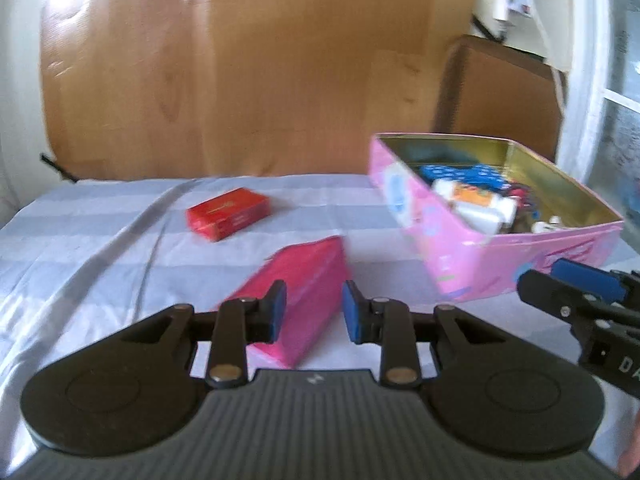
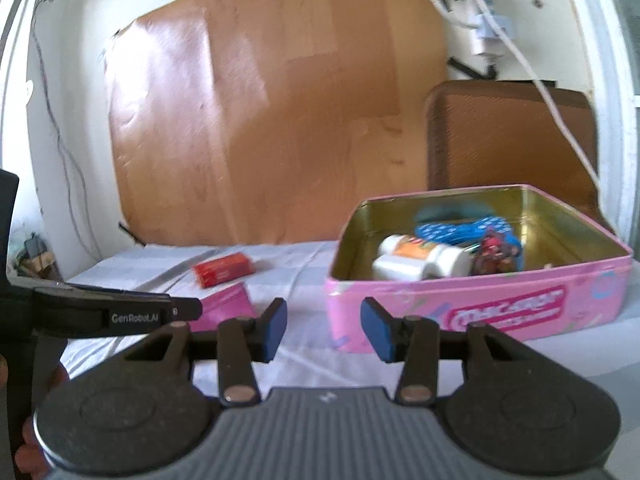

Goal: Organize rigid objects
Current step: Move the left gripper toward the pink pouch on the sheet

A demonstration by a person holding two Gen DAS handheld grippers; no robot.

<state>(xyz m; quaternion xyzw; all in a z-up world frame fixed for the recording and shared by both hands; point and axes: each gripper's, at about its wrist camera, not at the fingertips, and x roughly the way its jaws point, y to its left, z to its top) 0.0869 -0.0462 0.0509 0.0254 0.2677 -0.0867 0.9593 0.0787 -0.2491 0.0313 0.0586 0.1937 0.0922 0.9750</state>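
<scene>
A pink flat box (image 1: 304, 292) lies on the pale striped cloth, and my left gripper (image 1: 314, 312) hangs open just over its near end; the pads straddle it without pressing. Farther back on the cloth lies a small red box (image 1: 228, 214). An open pink tin (image 1: 480, 268) stands to the right, holding white bottles (image 2: 416, 258), a blue dotted item (image 2: 460, 230) and a small figure (image 2: 492, 256). My right gripper (image 2: 324, 330) is open with nothing between its fingers, close in front of the tin's near left corner (image 2: 340, 320). The pink box (image 2: 228, 306) and red box (image 2: 224, 270) show to its left.
A large brown cardboard sheet (image 1: 240, 72) leans on the wall behind the table. A brown panel (image 2: 508, 140) stands behind the tin, with white cables (image 2: 500, 40) above it. Bare striped cloth (image 1: 80, 248) stretches to the left of the boxes.
</scene>
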